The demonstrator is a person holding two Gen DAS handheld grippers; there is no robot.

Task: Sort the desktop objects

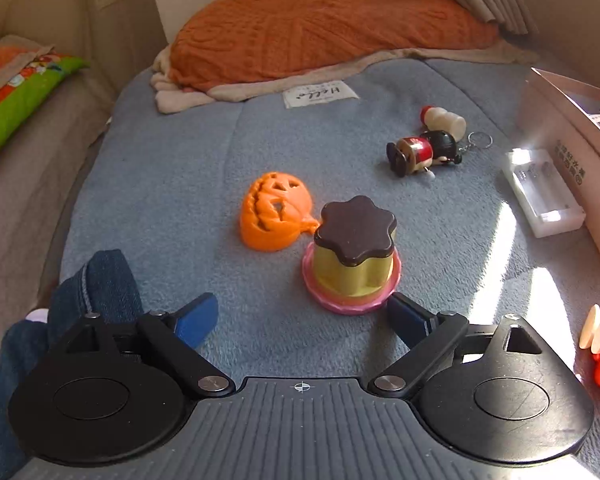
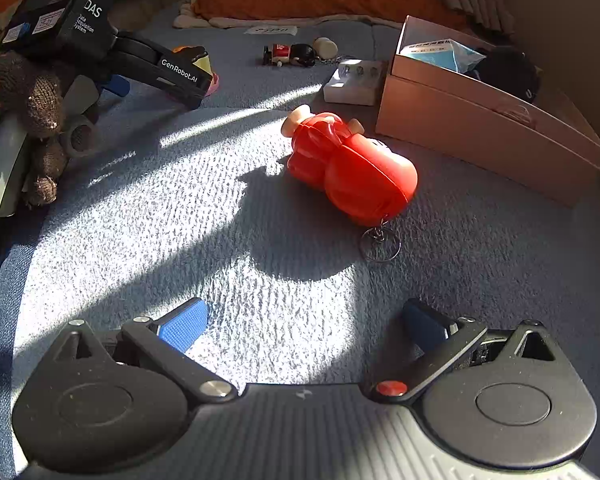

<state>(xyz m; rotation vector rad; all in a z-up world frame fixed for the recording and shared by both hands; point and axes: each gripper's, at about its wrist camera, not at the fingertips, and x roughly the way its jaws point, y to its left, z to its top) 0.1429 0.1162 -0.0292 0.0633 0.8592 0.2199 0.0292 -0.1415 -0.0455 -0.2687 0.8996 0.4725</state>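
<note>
one pudding toy (image 1: 354,252), one pumpkin (image 1: 275,216), two keychains (image 1: 424,150)

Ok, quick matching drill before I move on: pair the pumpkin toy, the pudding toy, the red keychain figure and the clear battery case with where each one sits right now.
Things:
1. orange pumpkin toy
2. pudding toy
3. red keychain figure
4. clear battery case

Places:
A. in sunlight ahead of the right gripper
B. just ahead of the open left gripper, on a pink base
C. beside the cardboard box
D. flat on the blue blanket, touching the pudding toy's far left side

Pairs: 1-D, 2-B, 3-A, 4-C
</note>
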